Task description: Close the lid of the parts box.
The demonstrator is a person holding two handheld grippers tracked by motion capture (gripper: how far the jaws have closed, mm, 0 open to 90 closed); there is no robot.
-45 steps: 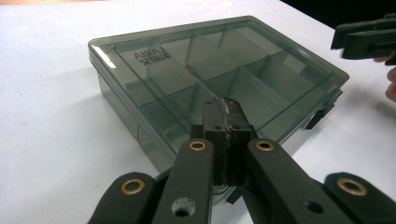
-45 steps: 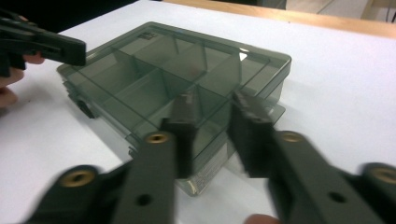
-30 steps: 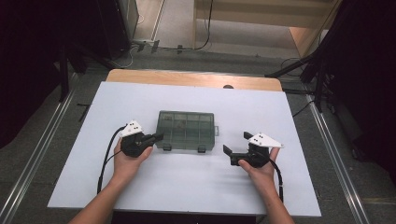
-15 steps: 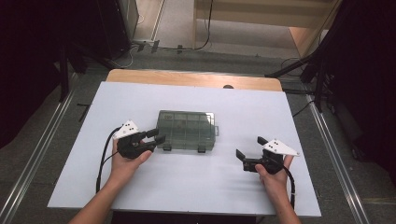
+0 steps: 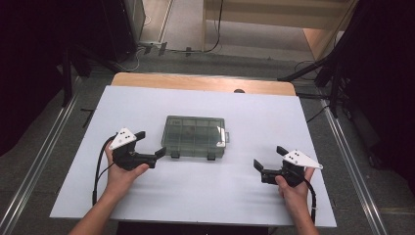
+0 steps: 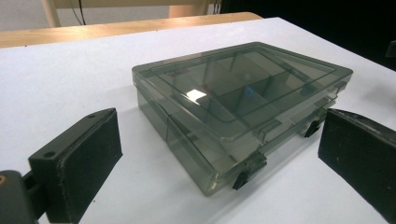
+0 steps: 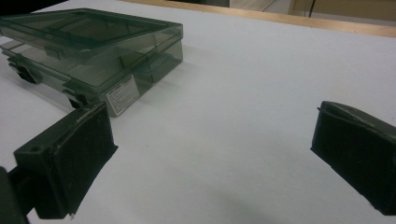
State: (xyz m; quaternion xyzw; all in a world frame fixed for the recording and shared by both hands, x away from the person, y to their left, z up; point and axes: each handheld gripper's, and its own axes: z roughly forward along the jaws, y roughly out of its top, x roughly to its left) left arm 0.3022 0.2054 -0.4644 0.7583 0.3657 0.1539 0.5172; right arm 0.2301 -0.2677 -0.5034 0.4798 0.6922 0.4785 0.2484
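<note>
Left gripper (image 5: 152,147) just opened beside closed box (image 5: 195,136), table (image 5: 147,103) centre; right gripper (image 5: 270,161) open, apart; next: undo latches

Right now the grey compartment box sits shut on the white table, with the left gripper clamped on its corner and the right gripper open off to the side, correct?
Not quite: the left gripper is open, its jaws just opened and stand clear of the box, as the left gripper view shows. The rest holds.

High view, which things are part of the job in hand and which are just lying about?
In the job:
compartment box, lid shut
left gripper, open beside the box
right gripper, open, apart from it

Lying about:
white table
cables on the floor
</note>
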